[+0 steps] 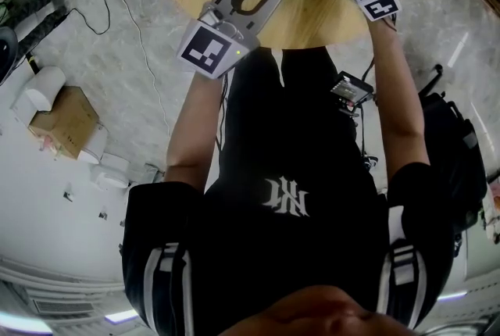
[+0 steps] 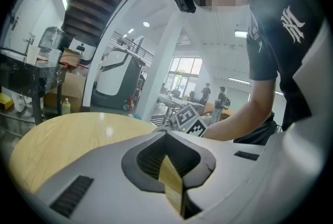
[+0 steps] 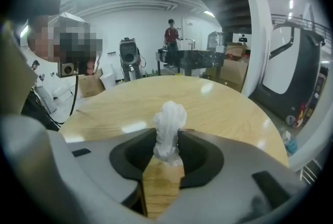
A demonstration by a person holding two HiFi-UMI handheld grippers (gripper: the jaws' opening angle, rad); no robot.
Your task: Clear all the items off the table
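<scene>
Pinched upright between the narrowed jaws of the right gripper [image 3: 167, 135], over the table [image 3: 223, 106], a crumpled white wad [image 3: 169, 116]; at the table's near edge, left gripper [image 2: 166, 132] jaws pressed together, holding nothing.

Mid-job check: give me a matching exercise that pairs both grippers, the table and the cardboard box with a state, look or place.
Things:
1. left gripper
2. right gripper
3. table
4. cardboard box

States, looks and places:
a. on the floor
b. shut on a white crumpled wad
c. round, light wood
d. shut, nothing between its jaws

Pairs: 1-d, 2-b, 3-c, 4-a
</scene>
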